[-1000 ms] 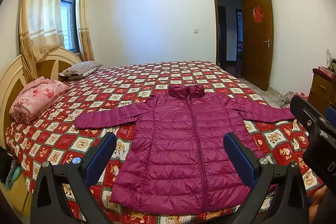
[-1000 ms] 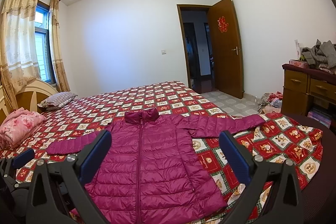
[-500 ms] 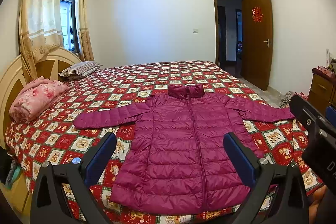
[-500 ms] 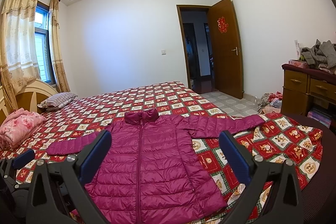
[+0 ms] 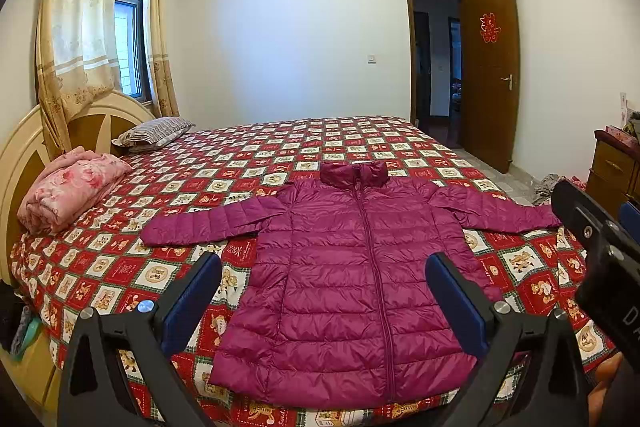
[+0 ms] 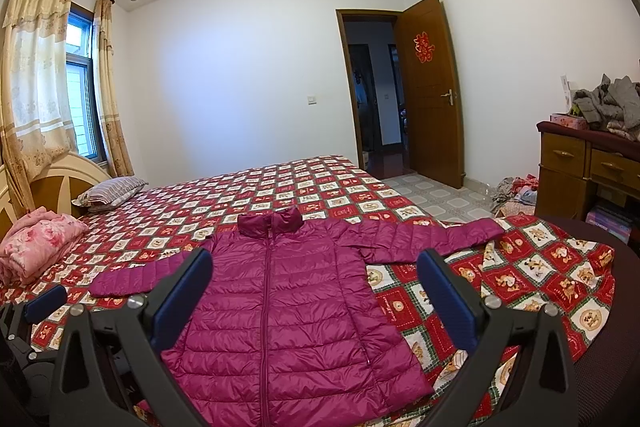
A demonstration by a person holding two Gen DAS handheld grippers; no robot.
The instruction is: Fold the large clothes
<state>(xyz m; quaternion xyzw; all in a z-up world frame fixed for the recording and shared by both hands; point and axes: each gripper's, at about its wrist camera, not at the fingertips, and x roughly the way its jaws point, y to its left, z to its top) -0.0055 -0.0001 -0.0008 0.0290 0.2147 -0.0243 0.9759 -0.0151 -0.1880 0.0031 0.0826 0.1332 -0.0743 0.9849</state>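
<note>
A magenta quilted puffer jacket (image 5: 352, 275) lies flat on the bed, zipped, front up, collar away from me and both sleeves spread sideways. My left gripper (image 5: 322, 301) hovers open above its lower half, nothing between the blue pads. In the right wrist view the same jacket (image 6: 288, 303) lies below and slightly left, and my right gripper (image 6: 314, 297) is open over its right side and hem. The right gripper's black body (image 5: 600, 259) shows at the right edge of the left wrist view, and the left gripper's blue fingertip (image 6: 44, 303) shows at the left edge of the right wrist view.
The bed (image 5: 280, 155) has a red checked cover. A folded pink blanket (image 5: 68, 191) and a striped pillow (image 5: 154, 133) lie by the headboard at left. A wooden dresser (image 6: 584, 163) piled with grey clothes stands at right, with clothes on the floor (image 6: 516, 191) near the open door (image 6: 428, 91).
</note>
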